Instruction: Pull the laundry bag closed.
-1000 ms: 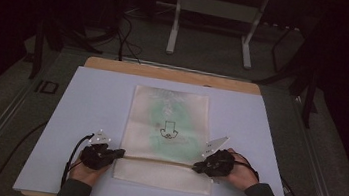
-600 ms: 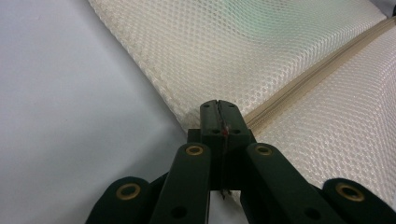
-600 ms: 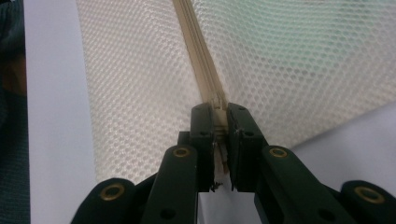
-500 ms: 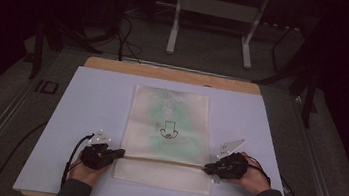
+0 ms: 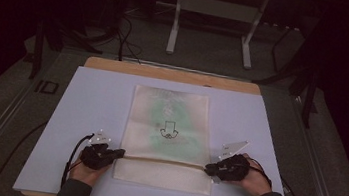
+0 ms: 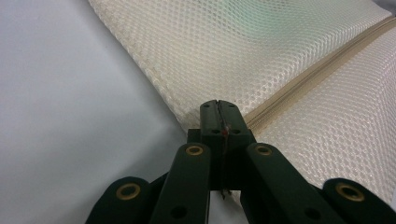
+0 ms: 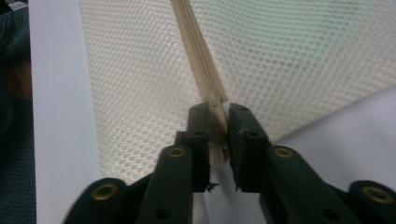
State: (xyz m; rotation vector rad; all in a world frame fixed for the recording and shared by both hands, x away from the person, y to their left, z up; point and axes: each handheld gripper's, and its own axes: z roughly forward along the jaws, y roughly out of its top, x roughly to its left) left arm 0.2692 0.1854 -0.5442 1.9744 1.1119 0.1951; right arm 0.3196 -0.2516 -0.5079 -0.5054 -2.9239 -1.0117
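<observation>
Right hand-held gripper (image 5: 210, 169) has slid outward along the zipper band (image 7: 198, 60), jaws clamped on its end; left hand-held gripper (image 5: 119, 152) is pinched shut on the opposite end. The band looks taut between them. Cream mesh bag (image 5: 169, 127) lies flat on the bench (image 5: 87, 97), green showing through beyond the grippers.

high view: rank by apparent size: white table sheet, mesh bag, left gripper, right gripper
1. white table sheet, largest by far.
2. mesh bag, covering the sheet's middle.
3. left gripper and right gripper: both small and about alike, so no ranking between them. Each is clamped at one end of the bag's zipper.
</observation>
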